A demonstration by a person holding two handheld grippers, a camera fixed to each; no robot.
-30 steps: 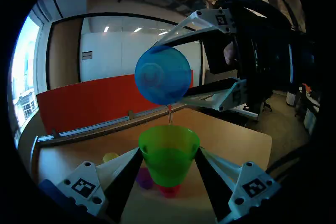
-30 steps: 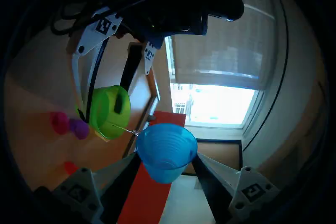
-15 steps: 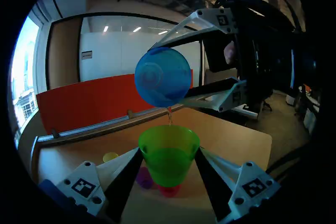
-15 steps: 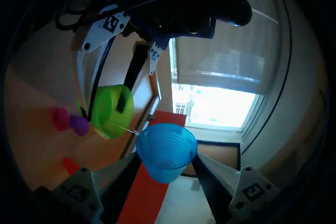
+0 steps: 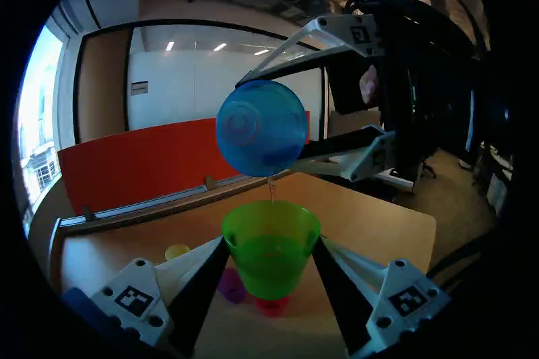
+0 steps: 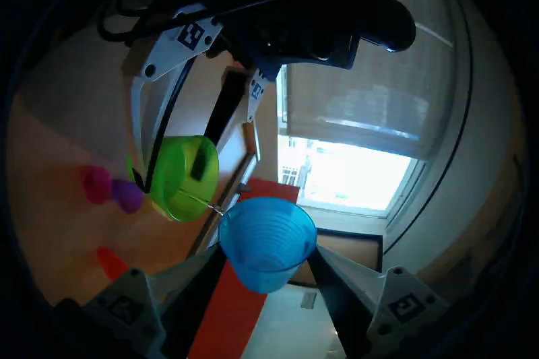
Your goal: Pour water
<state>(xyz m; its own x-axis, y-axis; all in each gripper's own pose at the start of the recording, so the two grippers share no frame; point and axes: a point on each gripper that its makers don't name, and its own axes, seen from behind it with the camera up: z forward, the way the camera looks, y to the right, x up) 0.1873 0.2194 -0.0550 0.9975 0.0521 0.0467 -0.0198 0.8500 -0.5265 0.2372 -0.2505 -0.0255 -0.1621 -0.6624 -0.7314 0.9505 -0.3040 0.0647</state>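
Observation:
In the left gripper view my left gripper (image 5: 271,254) is shut on an upright green cup (image 5: 271,246) with liquid in it, held above the table. Over it, the right gripper's fingers (image 5: 350,157) clamp a blue cup (image 5: 259,128) tipped far over, its bottom facing me. A thin stream (image 5: 271,190) falls from the blue cup's lip into the green cup. In the right gripper view my right gripper (image 6: 267,261) is shut on the blue cup (image 6: 267,243). The green cup (image 6: 183,177) sits just beyond its rim between the left gripper's fingers (image 6: 158,123).
Small cups lie on the wooden table (image 5: 377,224) under the green cup: yellow (image 5: 176,251), purple (image 5: 232,285) and red (image 5: 272,306). In the right gripper view a pink cup (image 6: 96,184) and a purple cup (image 6: 127,196) lie there. A red partition (image 5: 141,164) runs behind the table.
The blue cup has tipped further over, its bottom turning more toward the left gripper's camera. The stream has thinned. The green cup has stayed in place.

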